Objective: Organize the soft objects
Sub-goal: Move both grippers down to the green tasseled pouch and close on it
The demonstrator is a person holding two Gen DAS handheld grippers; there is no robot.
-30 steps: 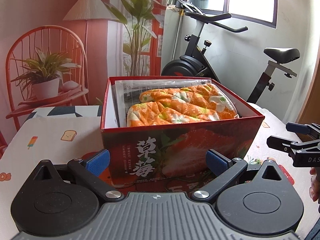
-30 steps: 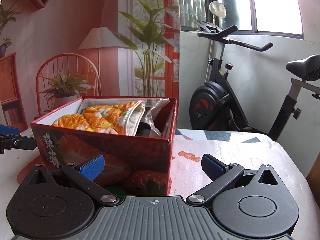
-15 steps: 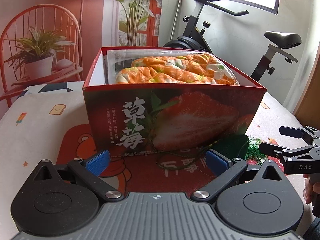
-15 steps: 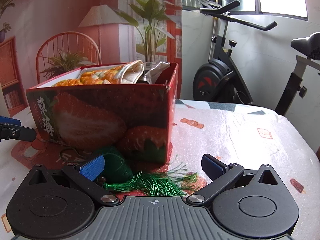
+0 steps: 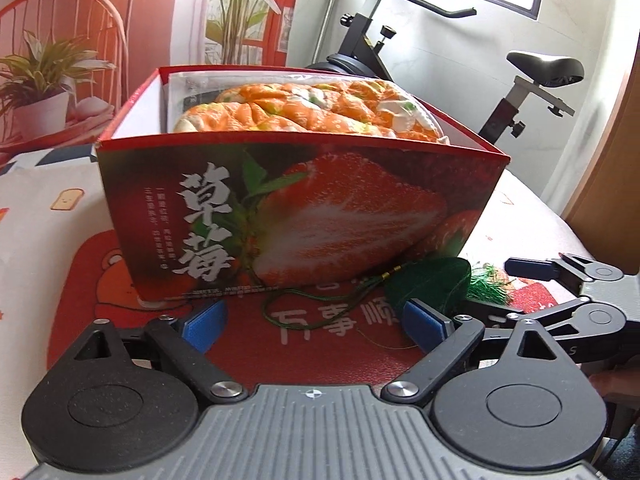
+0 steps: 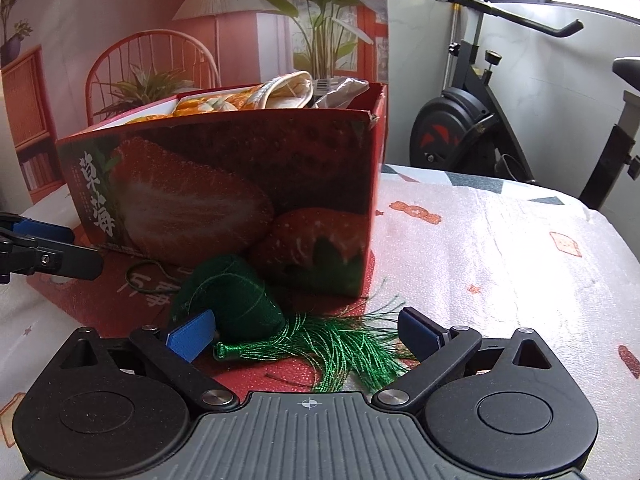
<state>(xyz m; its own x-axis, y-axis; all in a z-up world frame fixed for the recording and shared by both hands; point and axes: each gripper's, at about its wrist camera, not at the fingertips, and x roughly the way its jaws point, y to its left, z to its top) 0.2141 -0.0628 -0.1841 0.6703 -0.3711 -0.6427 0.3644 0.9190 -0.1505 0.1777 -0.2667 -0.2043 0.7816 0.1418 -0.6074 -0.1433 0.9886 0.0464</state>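
Observation:
A red strawberry-print box [image 5: 296,216] stands on the table and holds an orange flowered soft bundle [image 5: 312,108]; the box also shows in the right wrist view [image 6: 224,200]. A dark green stuffed pouch [image 6: 228,300] with a green tassel [image 6: 340,344] and cord lies on a red mat in front of the box; it also shows in the left wrist view [image 5: 432,284]. My left gripper [image 5: 316,320] is open and empty, low before the box. My right gripper [image 6: 308,336] is open, its fingers either side of the pouch and tassel.
A red mat [image 5: 332,344] with white characters lies under the box. The table [image 6: 500,264] has a white patterned cover. An exercise bike [image 6: 480,132] stands behind to the right. A red chair with a potted plant [image 5: 40,80] stands at the back left.
Both grippers have dropped lower and come closer to the table. The green pouch and tassel have come into view, now between the right gripper's fingers. The box has not moved.

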